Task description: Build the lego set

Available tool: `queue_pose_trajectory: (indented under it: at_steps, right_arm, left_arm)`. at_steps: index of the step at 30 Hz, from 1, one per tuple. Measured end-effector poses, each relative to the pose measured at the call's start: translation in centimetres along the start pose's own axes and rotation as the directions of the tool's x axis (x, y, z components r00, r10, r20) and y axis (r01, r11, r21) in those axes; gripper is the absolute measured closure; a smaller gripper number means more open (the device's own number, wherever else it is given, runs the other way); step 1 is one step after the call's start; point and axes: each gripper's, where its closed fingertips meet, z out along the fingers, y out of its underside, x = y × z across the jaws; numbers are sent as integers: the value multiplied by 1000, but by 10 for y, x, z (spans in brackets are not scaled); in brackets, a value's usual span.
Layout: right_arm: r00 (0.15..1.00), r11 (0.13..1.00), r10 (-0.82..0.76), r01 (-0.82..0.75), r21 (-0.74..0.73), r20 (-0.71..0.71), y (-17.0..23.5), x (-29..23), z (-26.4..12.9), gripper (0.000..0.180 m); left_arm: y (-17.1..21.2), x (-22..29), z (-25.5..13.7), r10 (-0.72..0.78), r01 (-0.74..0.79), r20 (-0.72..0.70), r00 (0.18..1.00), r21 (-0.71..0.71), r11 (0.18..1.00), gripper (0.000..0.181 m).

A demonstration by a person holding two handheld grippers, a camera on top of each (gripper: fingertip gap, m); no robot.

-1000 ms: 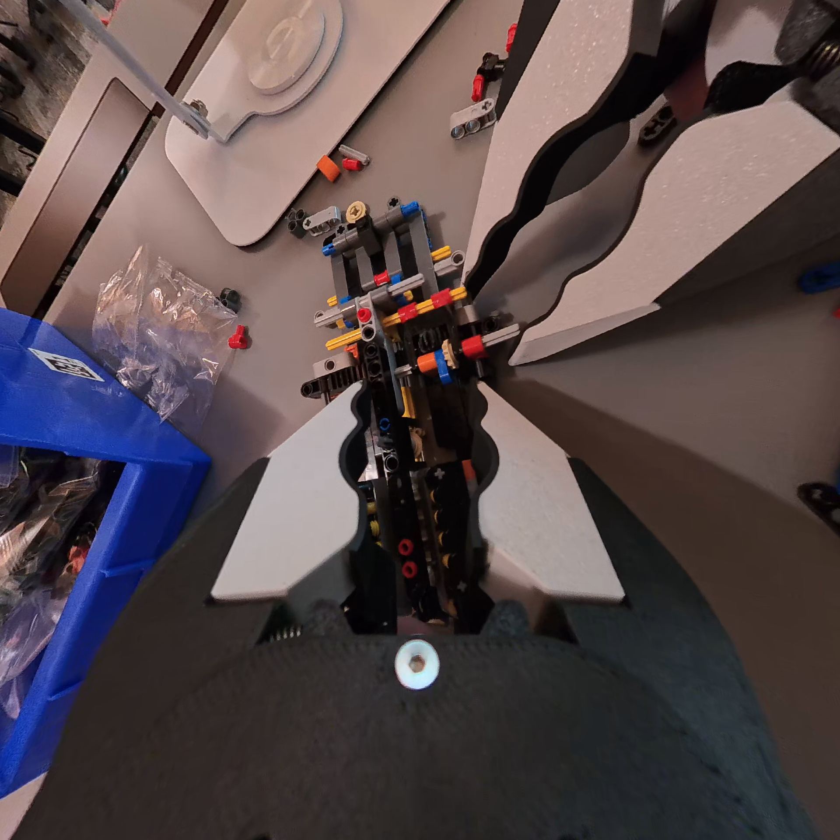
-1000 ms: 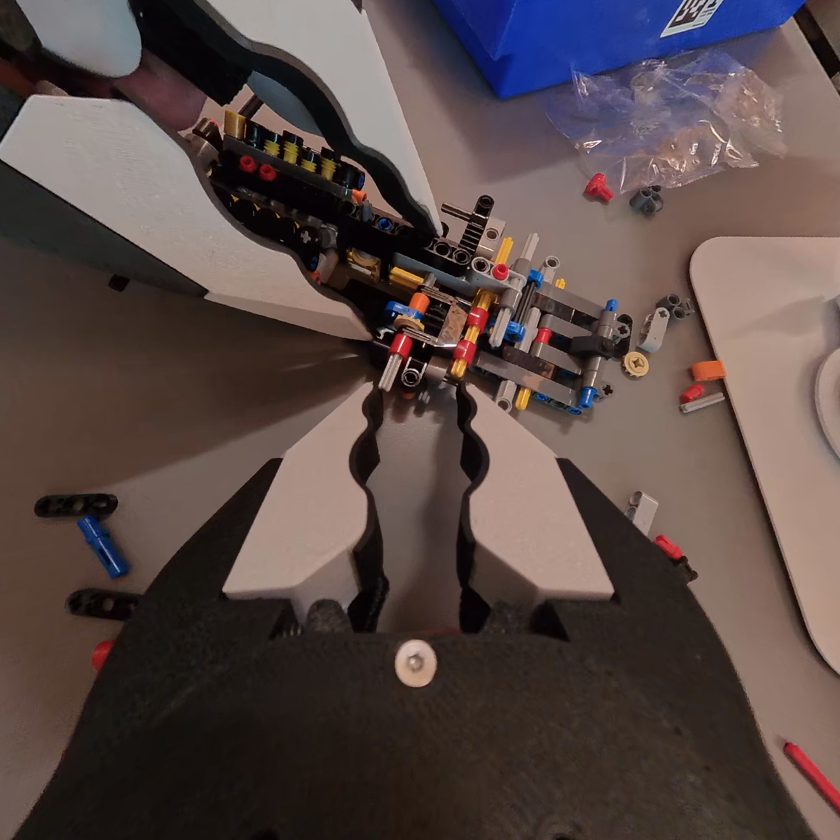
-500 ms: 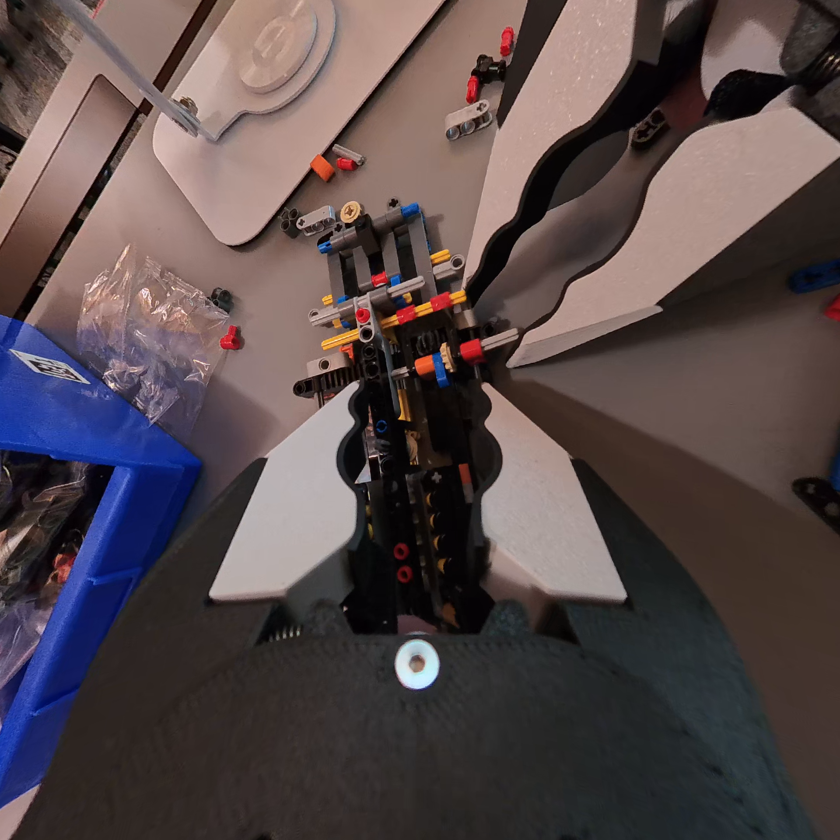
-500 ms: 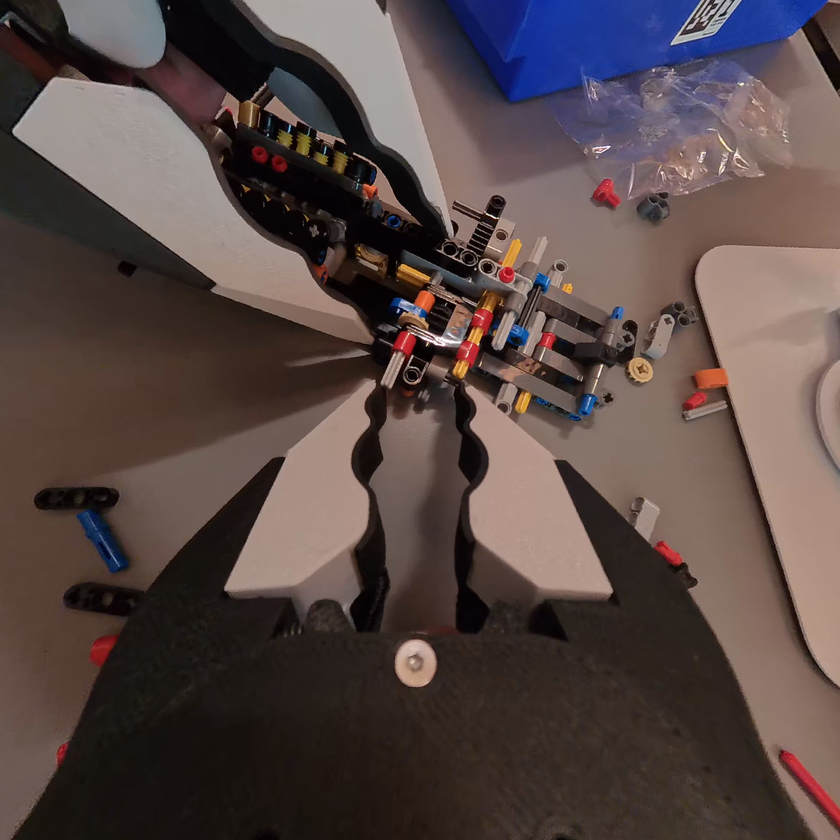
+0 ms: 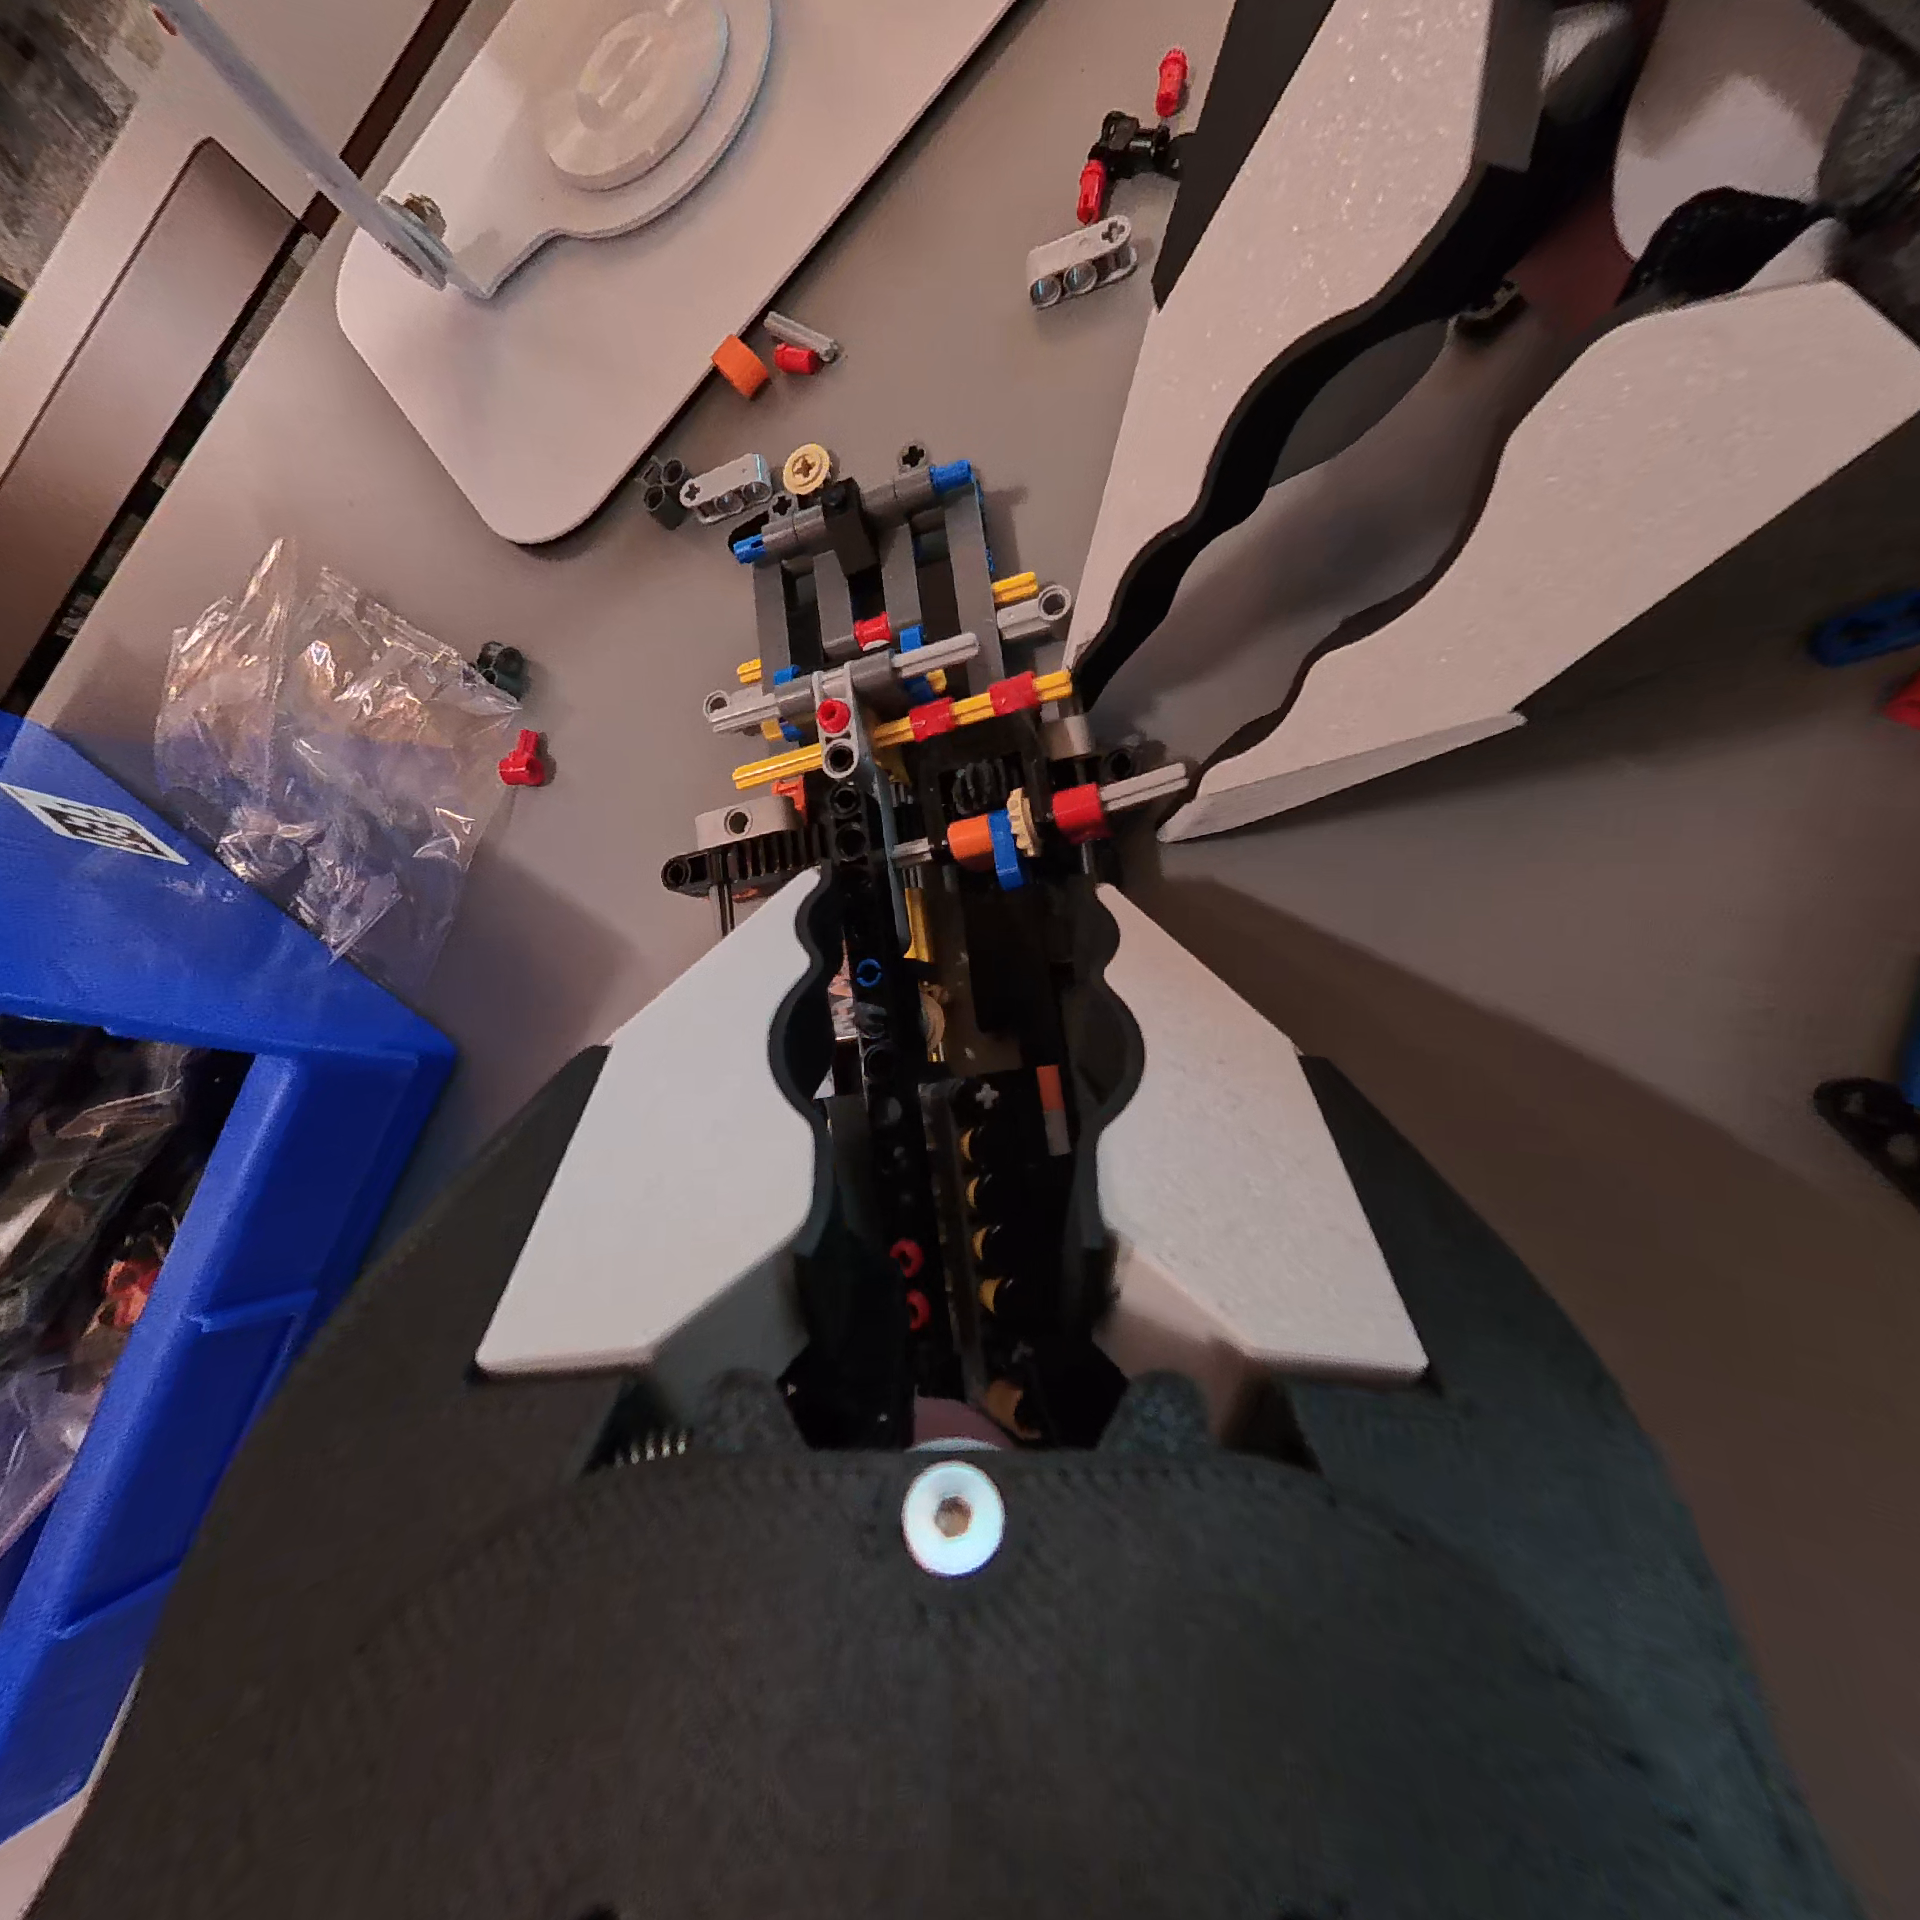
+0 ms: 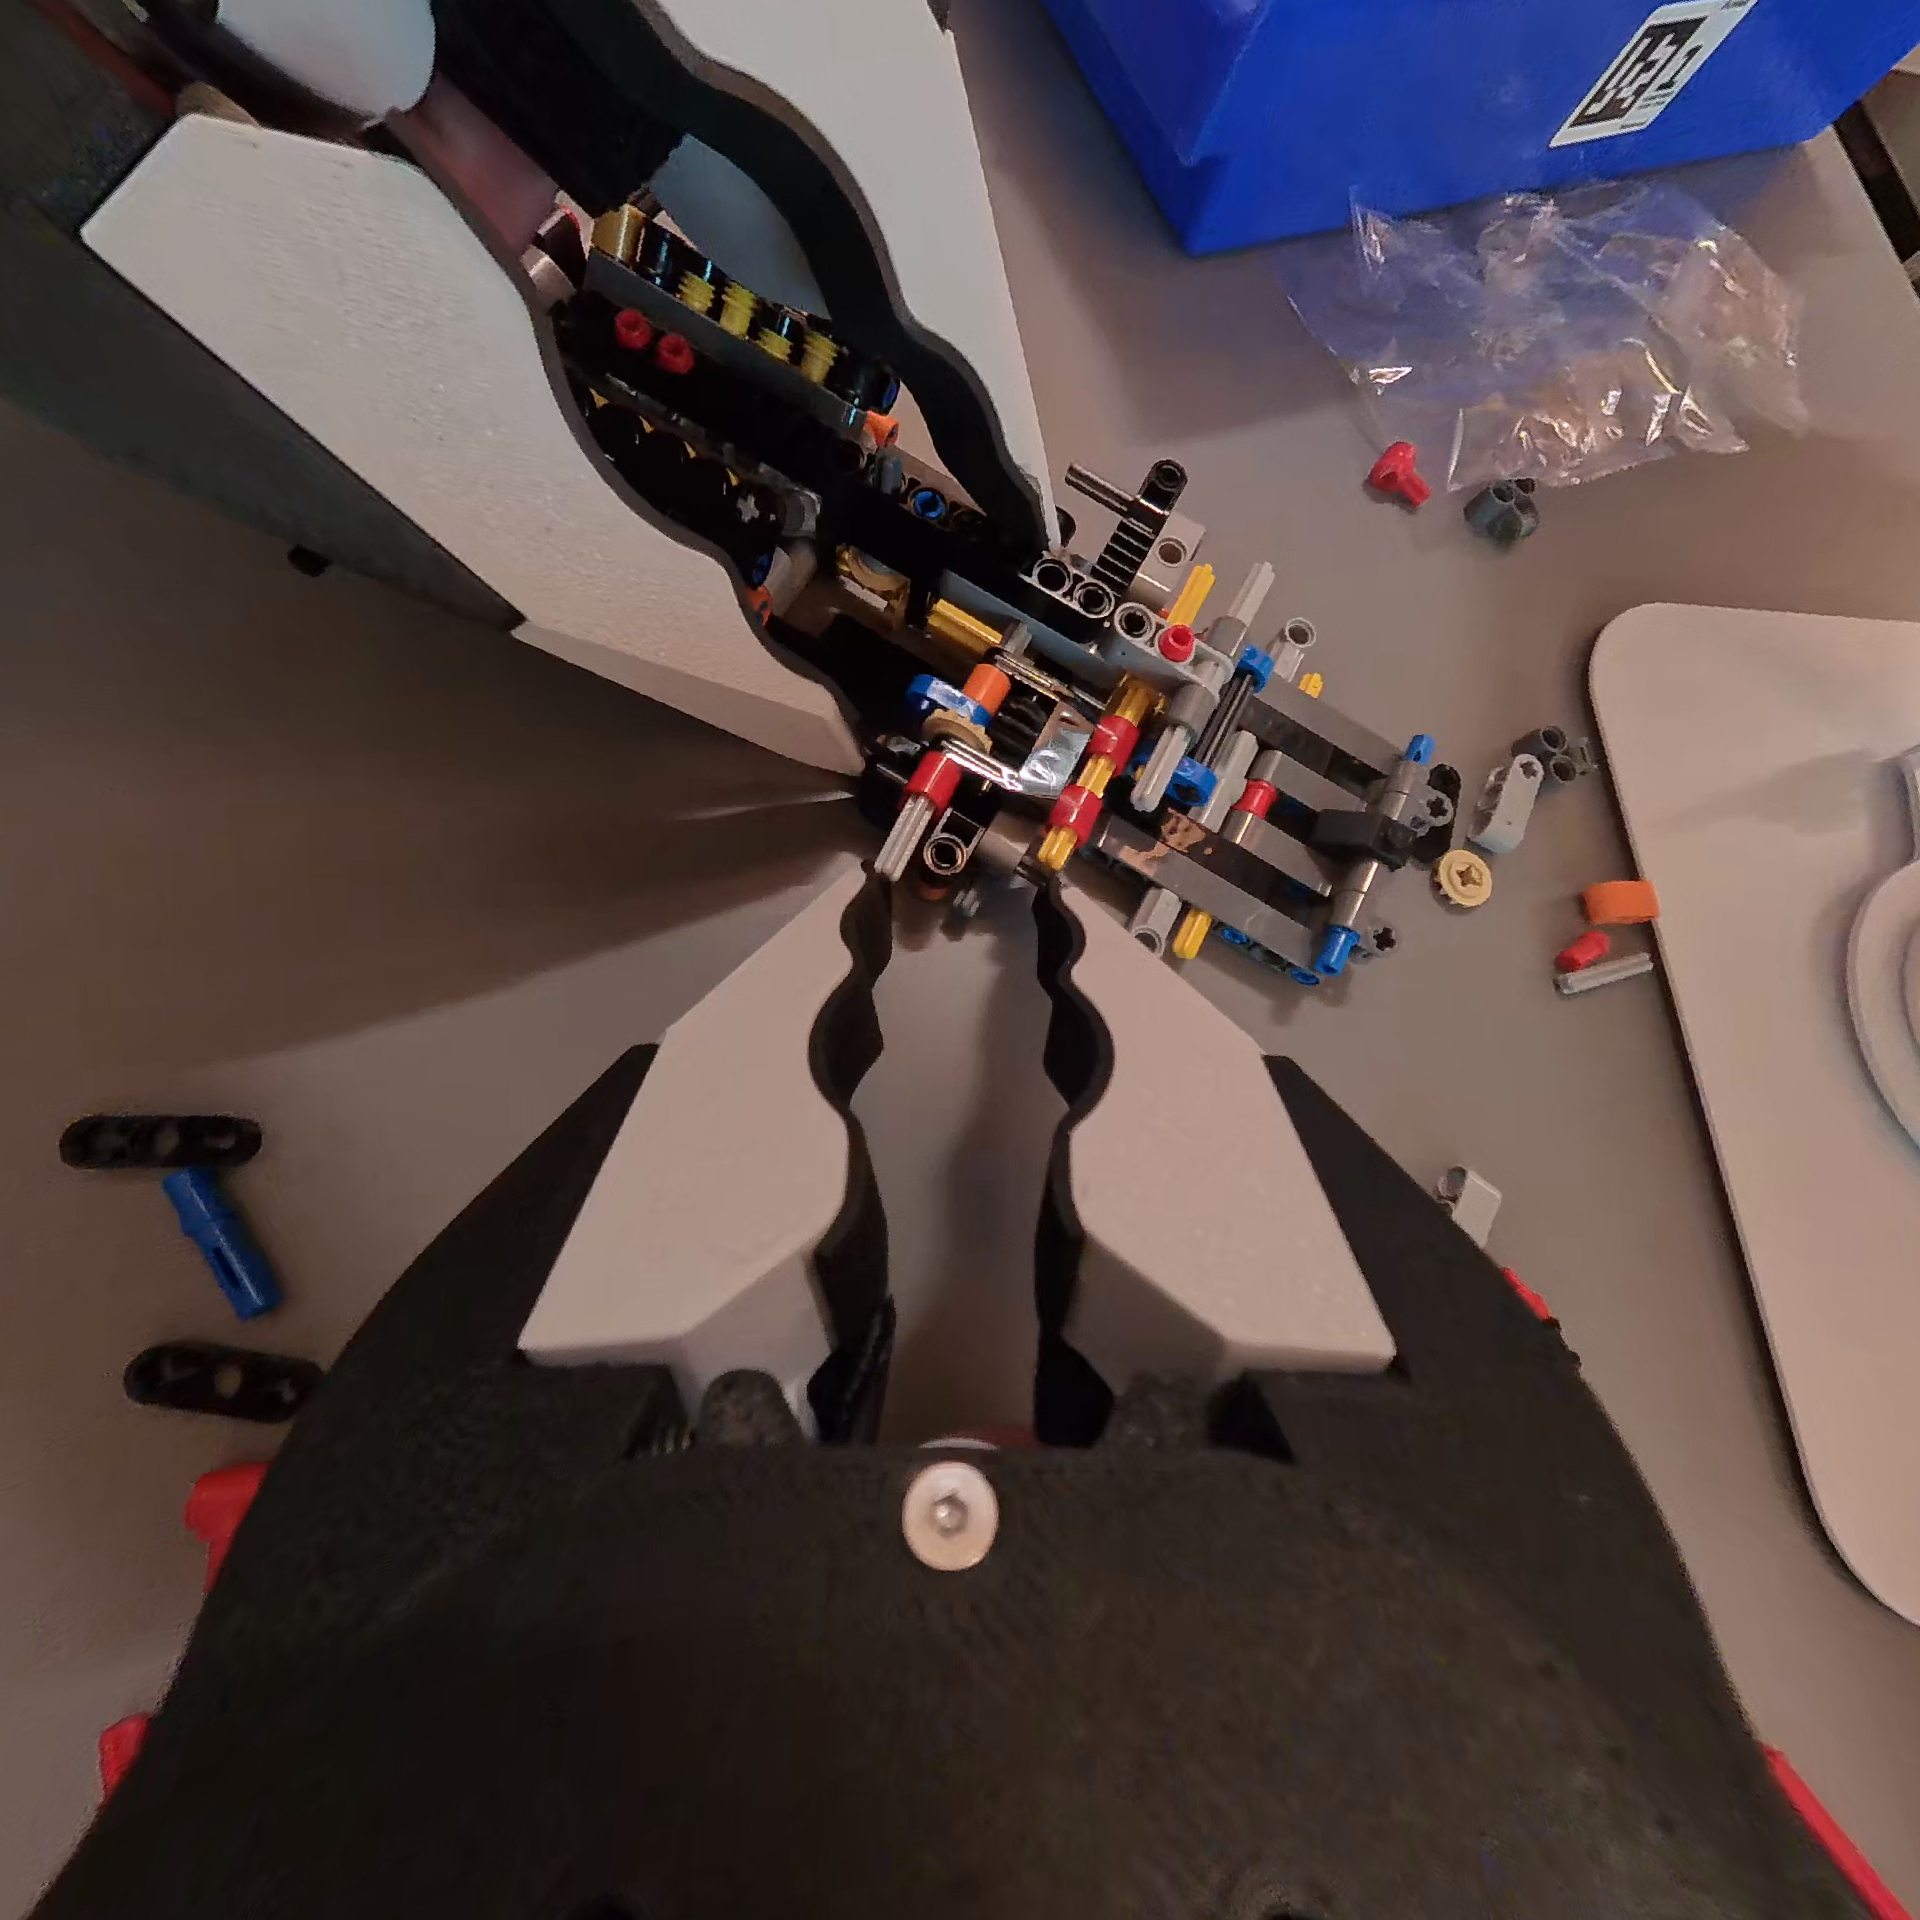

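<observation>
Left wrist view shows the left gripper (image 5: 956, 904) clamped along the black rear half of the Technic chassis (image 5: 904, 727), which lies on the grey table (image 5: 1455, 1039). Stiff but pin-jointed, it likely separates under twisting. The right gripper (image 6: 961, 899), narrowly parted and empty, sits beside the grey axle (image 6: 914, 821).

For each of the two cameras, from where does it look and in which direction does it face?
Left wrist view: sits on the left hand-held gripper, looking down along its fingers at the lego model clamped between them; the right hand-held gripper enters from upper right.
Right wrist view: sits on the right hand-held gripper, facing the model's side; its jaws are apart and empty, tips near the model.
Both share the model, the blue bin, the plastic bag and the grey table.
</observation>
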Motion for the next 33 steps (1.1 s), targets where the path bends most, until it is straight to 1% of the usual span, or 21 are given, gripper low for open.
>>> queue_pose_trajectory:
  at_steps: [14,17,20,22,24,27,30,31,33]
  right_arm:
    - [1000,1000,-29,29,6,-7,-1,-1,1,156]
    - [1000,1000,-1,1,31,19,-4,0,-1,153]
    - [1000,1000,-20,20,6,11,0,0,-3,150]
    - [1000,1000,-18,18,-5,15,4,4,-8,145]
    - [999,1000,-23,23,1,36,6,7,-16,148]
    - [995,994,-91,89,57,36,-3,5,-25,151]
    - [995,994,-103,103,34,8,-3,4,-22,152]
    - [993,993,-116,116,14,-9,-1,4,-20,151]
    - [995,994,-104,103,36,6,-5,-3,-21,145]
  left_arm:
    - [2,-1,-1,-9,9,2,1000,-16,1000,141]
    - [1,0,-4,1,-1,11,1000,-6,1000,139]
    - [1,2,-3,25,-25,26,999,-11,1000,140]
    - [1,4,-4,39,-39,28,999,-11,999,140]
    - [1,3,-7,40,-40,26,999,-5,999,140]
    - [3,1,-13,33,-33,23,999,1,999,137]
    - [9,3,-14,35,-35,24,999,-22,999,134]
    - [11,3,-14,34,-33,26,999,-30,999,133]
    - [17,2,-13,30,-28,31,999,-58,998,130]
